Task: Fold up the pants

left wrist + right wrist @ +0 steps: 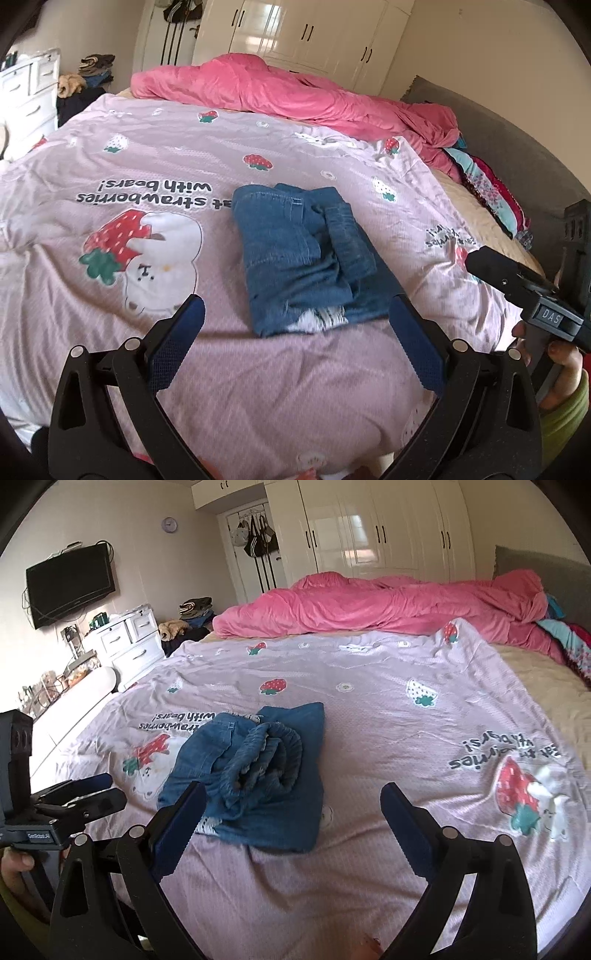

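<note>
Left gripper (297, 325) and right gripper (293, 812) both spread wide, gripping nothing; hovering above folded denim pants (303, 258) on bedspread (147, 166).

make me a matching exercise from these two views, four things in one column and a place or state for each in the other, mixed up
Things:
1. folded blue denim pants
2. crumpled pink fleece blanket
3. flat black television
4. left hand-held gripper

Places or states:
A. mounted on the wall
B. bunched along the far side of the bed
C. open, nothing between its blue pads
D. lying in a compact bundle on the lilac strawberry-print bedspread

Pairs: 1-D, 2-B, 3-A, 4-C
</note>
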`<state>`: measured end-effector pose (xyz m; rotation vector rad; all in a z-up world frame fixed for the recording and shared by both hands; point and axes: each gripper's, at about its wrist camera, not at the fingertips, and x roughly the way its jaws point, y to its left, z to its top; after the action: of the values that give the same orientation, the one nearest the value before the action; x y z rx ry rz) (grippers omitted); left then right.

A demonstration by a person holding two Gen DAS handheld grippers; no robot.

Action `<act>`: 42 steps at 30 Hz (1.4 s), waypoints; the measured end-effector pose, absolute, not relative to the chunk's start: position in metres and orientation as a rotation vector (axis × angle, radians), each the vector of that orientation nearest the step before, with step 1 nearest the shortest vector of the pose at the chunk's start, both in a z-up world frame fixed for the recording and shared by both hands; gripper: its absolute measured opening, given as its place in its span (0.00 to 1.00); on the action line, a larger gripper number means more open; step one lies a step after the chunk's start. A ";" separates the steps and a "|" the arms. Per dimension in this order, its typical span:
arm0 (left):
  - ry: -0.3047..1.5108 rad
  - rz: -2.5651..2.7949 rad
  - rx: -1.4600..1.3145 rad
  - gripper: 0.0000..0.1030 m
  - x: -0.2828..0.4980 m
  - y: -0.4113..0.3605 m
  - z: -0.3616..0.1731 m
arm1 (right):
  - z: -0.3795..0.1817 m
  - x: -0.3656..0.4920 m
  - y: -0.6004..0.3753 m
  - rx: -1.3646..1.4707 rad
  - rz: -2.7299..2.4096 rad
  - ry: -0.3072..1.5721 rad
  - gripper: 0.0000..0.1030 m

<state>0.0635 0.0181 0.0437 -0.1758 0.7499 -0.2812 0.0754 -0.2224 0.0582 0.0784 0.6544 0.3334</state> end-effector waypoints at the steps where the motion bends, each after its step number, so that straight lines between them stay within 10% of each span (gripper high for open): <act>1: 0.748 -0.278 -0.171 0.91 0.061 0.017 0.043 | 0.058 0.072 -0.223 0.074 0.331 0.651 0.92; 42: 0.842 -0.213 -0.162 0.91 0.032 0.018 -0.005 | -0.009 0.041 -0.213 0.063 0.307 0.779 0.96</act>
<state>0.0322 0.0180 -0.0048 -0.1624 0.8422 -0.2125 0.0414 -0.2128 -0.0087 0.0635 0.7794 0.3075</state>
